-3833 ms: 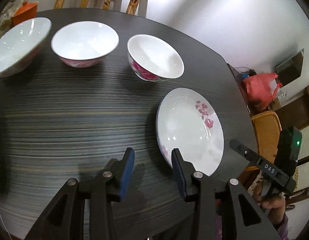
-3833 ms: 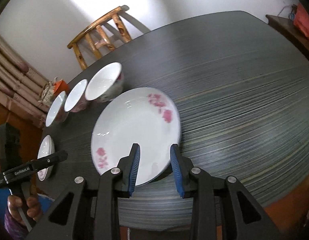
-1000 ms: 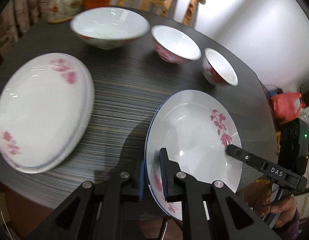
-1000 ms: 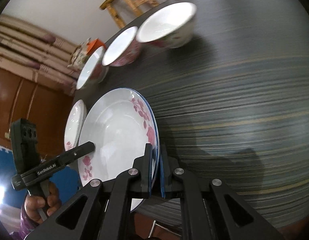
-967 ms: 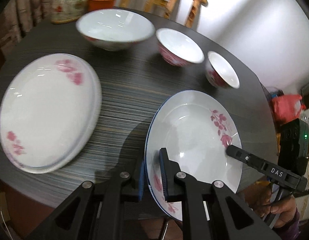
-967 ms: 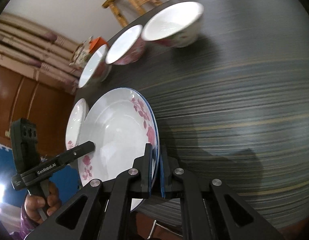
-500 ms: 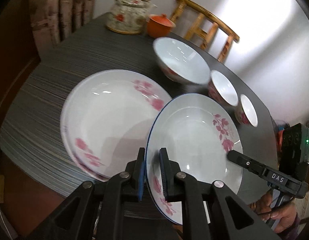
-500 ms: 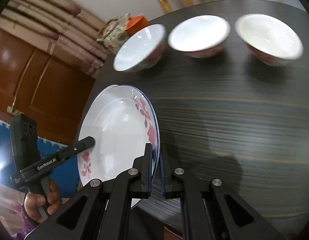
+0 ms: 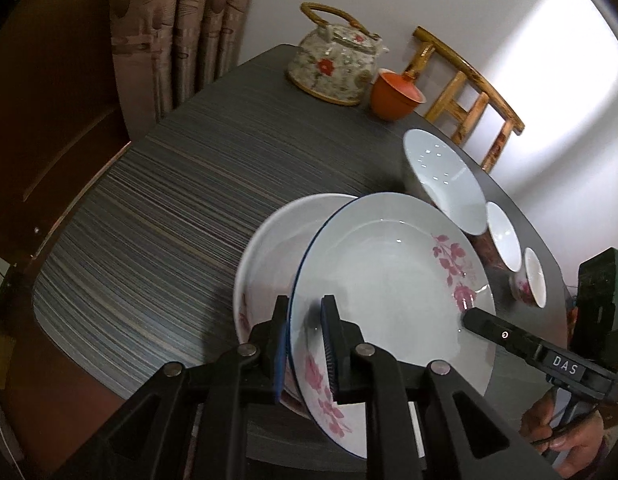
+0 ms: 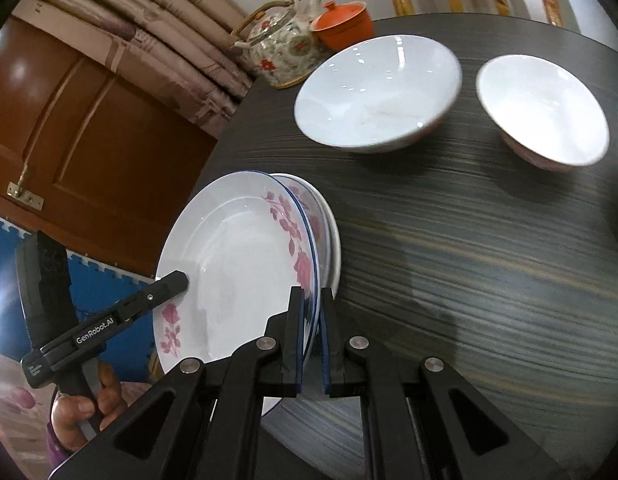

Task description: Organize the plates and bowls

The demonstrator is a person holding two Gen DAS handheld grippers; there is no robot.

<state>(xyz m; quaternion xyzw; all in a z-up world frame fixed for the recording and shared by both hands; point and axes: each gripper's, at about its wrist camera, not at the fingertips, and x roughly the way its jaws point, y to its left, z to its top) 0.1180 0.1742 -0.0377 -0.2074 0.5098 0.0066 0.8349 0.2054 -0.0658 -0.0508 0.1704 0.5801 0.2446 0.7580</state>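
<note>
Both grippers pinch one rose-patterned plate [image 9: 389, 280] by opposite rims: the left gripper [image 9: 305, 344] at its 7 o'clock edge, jaws just eased slightly with the rim still between them; the right gripper [image 10: 311, 344] clamped tight on the other rim. The plate hangs tilted over a second plate [image 9: 269, 248] lying on the desk [image 9: 157, 200]. Three bowls [image 10: 377, 96] sit toward 1 o'clock.

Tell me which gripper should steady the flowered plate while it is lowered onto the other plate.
Right, probably. The right gripper is clamped tight on the flowered plate rim, beside the other plate. The left gripper jaws have just been opening around the opposite rim, so its hold looks looser.
</note>
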